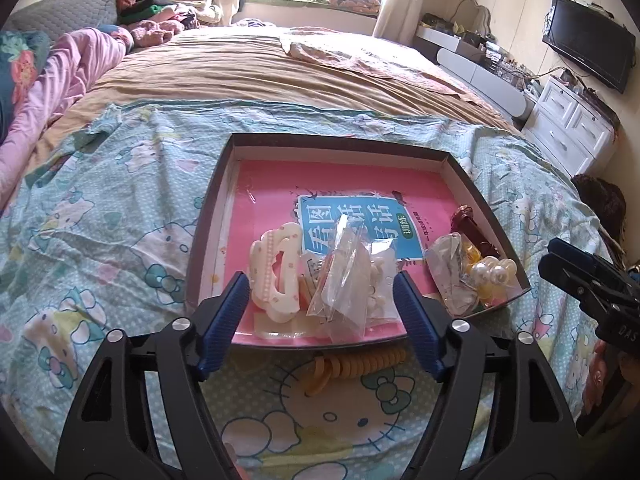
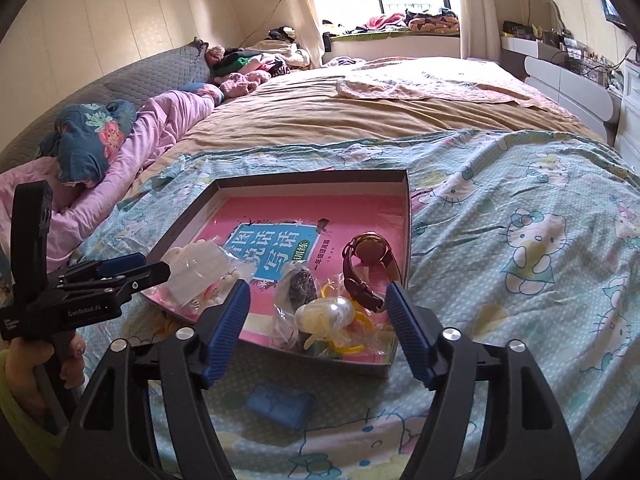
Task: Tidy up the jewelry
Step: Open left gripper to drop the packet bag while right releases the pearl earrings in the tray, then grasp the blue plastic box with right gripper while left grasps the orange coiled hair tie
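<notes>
Low in the left wrist view, the left gripper [image 1: 320, 300] hangs with jaws apart and empty over the box's [image 1: 340, 145] near edge; a clear bag [image 1: 344, 280] lies straight ahead between them, long axis pointing up the frame. The right gripper [image 2: 318, 312], likewise spread and empty, faces the pearls [image 2: 326, 312], with the watch [image 2: 366, 268] just right. Each claw is nearest its own pile.

Both hand-held grippers tilt downward, side by side. The left hand-held gripper [image 1: 322, 300] has its jaws spread apart, gripping nothing. The right hand-held gripper [image 2: 318, 312] likewise gapes wide, nothing clamped.
</notes>
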The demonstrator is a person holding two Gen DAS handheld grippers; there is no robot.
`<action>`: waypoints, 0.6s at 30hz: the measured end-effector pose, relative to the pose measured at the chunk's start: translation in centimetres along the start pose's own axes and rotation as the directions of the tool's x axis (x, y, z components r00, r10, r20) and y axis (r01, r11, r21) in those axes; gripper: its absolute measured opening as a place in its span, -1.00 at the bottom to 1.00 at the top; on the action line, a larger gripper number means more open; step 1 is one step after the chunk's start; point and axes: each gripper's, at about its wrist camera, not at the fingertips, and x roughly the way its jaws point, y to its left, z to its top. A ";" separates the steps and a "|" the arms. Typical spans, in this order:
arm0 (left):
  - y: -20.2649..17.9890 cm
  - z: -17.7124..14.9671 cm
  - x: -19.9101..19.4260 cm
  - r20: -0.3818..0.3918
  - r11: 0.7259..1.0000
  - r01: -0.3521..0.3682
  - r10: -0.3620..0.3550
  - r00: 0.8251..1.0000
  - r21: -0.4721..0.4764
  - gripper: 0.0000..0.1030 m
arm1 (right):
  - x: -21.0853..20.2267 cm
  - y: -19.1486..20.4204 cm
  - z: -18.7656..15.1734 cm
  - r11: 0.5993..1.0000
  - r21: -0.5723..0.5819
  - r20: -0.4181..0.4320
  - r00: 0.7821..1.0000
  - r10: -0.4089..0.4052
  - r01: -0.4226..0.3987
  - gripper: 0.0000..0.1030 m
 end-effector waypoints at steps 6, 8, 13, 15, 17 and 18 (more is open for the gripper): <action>0.2 -0.5 -1.6 0.018 1.000 -0.018 0.018 1.000 -0.002 0.63 | -1.2 0.4 -1.1 1.000 -0.014 -0.010 1.000 0.011 -0.011 0.44; 0.2 -0.7 -2.0 0.017 1.000 -0.023 0.023 1.000 -0.003 0.65 | -1.4 0.6 -1.3 1.000 -0.016 -0.016 1.000 0.016 -0.016 0.44; 0.8 -1.7 -2.7 0.004 0.999 -0.045 0.045 0.999 -0.009 0.74 | -1.7 1.2 -2.3 0.999 -0.030 -0.037 0.999 0.023 -0.025 0.44; 0.9 -2.1 -2.8 -0.001 0.998 -0.056 0.055 0.998 -0.008 0.74 | -1.6 1.2 -2.7 0.999 -0.027 -0.046 0.998 0.032 -0.033 0.44; 0.8 -2.5 -2.9 -0.002 0.998 -0.063 0.063 0.998 -0.004 0.74 | -1.5 1.4 -3.0 0.999 -0.028 -0.056 0.998 0.034 -0.036 0.44; 0.8 -2.7 -2.9 -0.005 0.998 -0.066 0.066 0.998 -0.002 0.74 | -1.4 1.5 -3.3 0.999 -0.030 -0.062 0.997 0.036 -0.038 0.44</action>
